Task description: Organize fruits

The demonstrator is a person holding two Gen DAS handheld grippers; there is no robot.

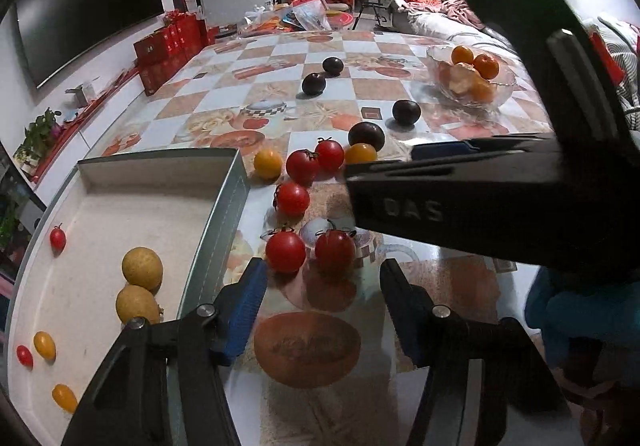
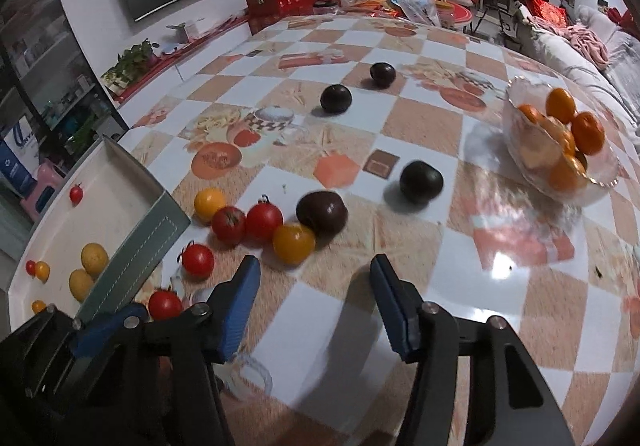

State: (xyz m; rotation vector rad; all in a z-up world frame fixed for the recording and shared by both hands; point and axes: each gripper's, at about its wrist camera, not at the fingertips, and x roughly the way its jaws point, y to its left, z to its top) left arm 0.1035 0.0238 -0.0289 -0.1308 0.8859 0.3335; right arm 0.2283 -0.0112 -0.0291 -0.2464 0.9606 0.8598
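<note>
Two red tomatoes [image 1: 310, 251] lie on the checkered table [image 1: 452, 288] just beyond the left gripper [image 1: 322, 288], whose jaws are spread and empty. The right gripper [image 2: 314, 296] is also released, near a yellow tomato [image 2: 294, 243]. Loose on the table — five red, two yellow, four dark fruits [image 2: 421, 182]. The tray [image 1: 224, 222] at the left holds six.

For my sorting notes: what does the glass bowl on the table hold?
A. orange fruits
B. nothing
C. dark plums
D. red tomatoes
A: the glass bowl holds only orange fruits, while the dark plums and red tomatoes lie loose on the table.
</note>
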